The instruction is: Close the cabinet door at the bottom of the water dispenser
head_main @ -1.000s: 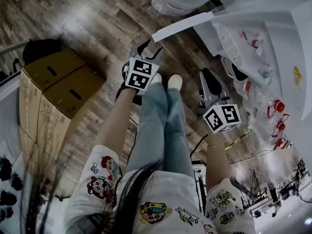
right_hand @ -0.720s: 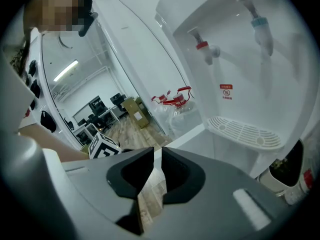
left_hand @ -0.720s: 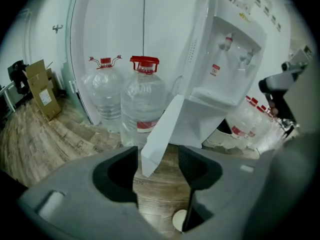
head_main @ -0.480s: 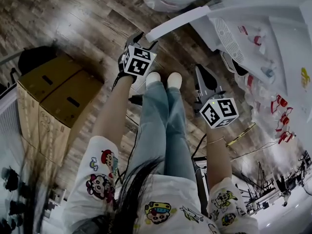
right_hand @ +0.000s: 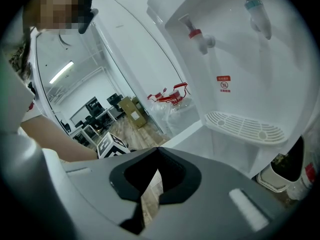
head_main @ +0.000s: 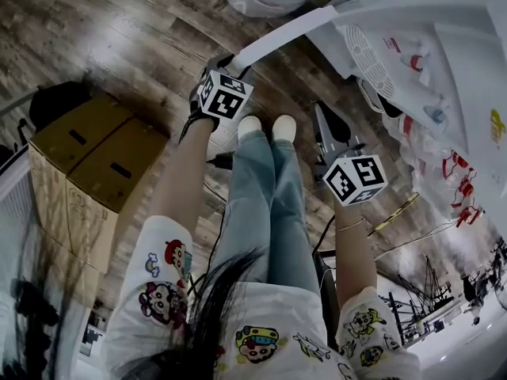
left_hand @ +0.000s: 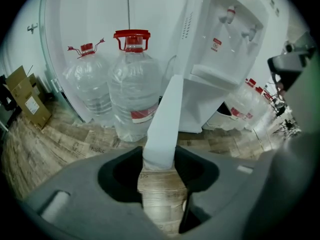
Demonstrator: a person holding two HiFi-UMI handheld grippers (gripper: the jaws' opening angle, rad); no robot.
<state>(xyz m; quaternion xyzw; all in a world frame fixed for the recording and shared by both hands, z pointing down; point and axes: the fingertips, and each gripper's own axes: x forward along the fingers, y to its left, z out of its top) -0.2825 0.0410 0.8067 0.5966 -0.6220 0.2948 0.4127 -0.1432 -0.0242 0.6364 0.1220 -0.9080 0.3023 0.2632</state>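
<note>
The water dispenser (head_main: 412, 22) stands at the upper right of the head view. Its white bottom cabinet door (head_main: 285, 34) swings out open over the wood floor. My left gripper (head_main: 226, 60) is at the door's free end. In the left gripper view the door's edge (left_hand: 165, 119) runs up between the jaws of my left gripper (left_hand: 161, 171); they are closing on it and no pad visibly presses. My right gripper (head_main: 321, 113) hangs beside the person's right leg, in front of the dispenser (right_hand: 235, 59). Its tips (right_hand: 157, 176) meet with nothing between them.
Two large water bottles (left_hand: 132, 94) stand on the floor behind the door, against the white wall. Cardboard boxes (head_main: 95, 149) sit at the left. The person's legs and white shoes (head_main: 265, 129) are between the grippers. More bottles with red handles (head_main: 455, 180) line the right.
My left gripper has moved toward the door's free end and now straddles its edge. The right gripper has sunk a little and otherwise kept its place.
</note>
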